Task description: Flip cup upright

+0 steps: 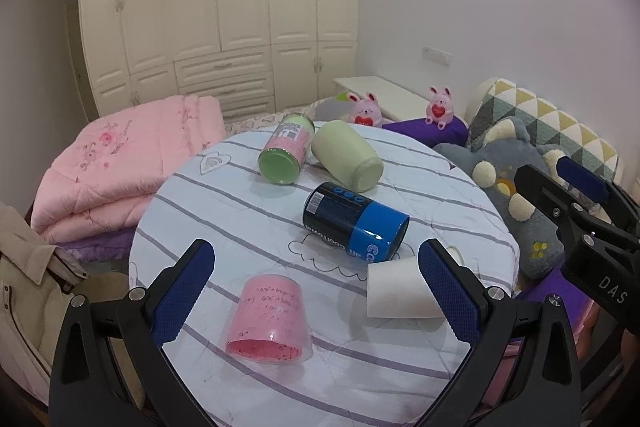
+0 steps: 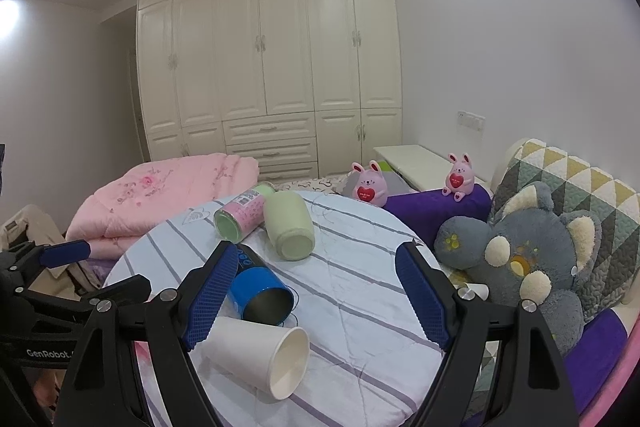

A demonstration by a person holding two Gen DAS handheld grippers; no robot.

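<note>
Approach step: both grippers, left [image 1: 316, 291] and right [image 2: 316, 293], have fingers spread and empty, pink cup [image 1: 267, 319] on its side on the table [image 1: 224, 195]; next I'd close left on it.

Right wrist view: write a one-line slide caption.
Open right gripper above a round table with a white paper cup and blue can lying on their sides.

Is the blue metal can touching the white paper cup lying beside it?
Cannot tell. In the right wrist view the blue metal can overlaps the white paper cup with no visible gap, but that may be mere overlap; the left wrist view hides their junction.
</note>
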